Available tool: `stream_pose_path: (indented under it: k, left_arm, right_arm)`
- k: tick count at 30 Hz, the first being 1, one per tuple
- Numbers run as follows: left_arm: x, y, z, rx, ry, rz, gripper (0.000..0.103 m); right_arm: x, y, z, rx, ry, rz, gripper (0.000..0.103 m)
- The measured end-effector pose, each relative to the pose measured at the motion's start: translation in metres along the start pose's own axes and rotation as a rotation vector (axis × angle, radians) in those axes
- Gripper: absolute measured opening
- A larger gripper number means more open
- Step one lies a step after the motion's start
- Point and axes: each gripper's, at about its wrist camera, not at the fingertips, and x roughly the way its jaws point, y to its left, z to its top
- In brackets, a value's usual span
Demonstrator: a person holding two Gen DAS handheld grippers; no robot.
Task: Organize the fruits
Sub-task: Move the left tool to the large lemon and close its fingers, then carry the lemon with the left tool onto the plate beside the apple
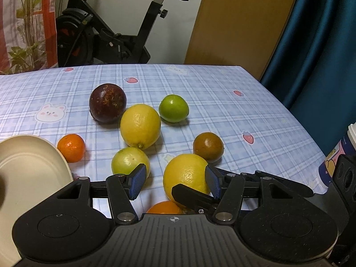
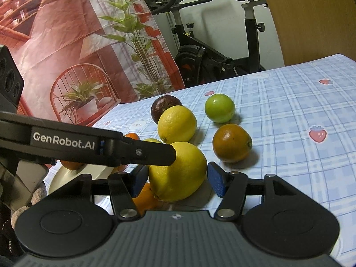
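Note:
Several fruits lie on the checked tablecloth: a near lemon, a far lemon, a pale green fruit, a lime, a dark purple fruit, a brownish orange, a small orange, and another orange at the gripper base. My left gripper is open; the near lemon sits by its right finger. My right gripper is open around that lemon, its pads apart from it. The left gripper's finger crosses in front.
A cream plate sits at the table's left, also low in the right wrist view. A printed cup stands at the right edge. Beyond the table are an exercise bike, a wooden panel and a blue curtain.

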Motion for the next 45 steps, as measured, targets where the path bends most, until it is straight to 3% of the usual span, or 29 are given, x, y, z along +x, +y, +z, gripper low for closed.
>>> stream_pose_path:
  k: [20,30,38,45]
  left_arm:
    - [0.015,-0.005,-0.003,-0.009,0.024,-0.053,0.063]
    - [0.026,-0.012,-0.006,0.026,0.047,-0.058,0.058]
    - [-0.013,-0.011,-0.003,0.035,-0.06,-0.064,0.058]
    - [-0.057,0.024,-0.005,-0.034,-0.097,0.022,0.058]
  right_arm:
    - [0.007,-0.002,0.001,0.007,0.032,-0.02,0.062]
    - [0.008,-0.003,0.002,0.001,0.032,-0.022,0.062]
    - [-0.009,0.015,0.011,-0.053,-0.044,-0.028,0.062]
    - [0.001,0.056,0.027,-0.126,-0.022,0.066,0.062]
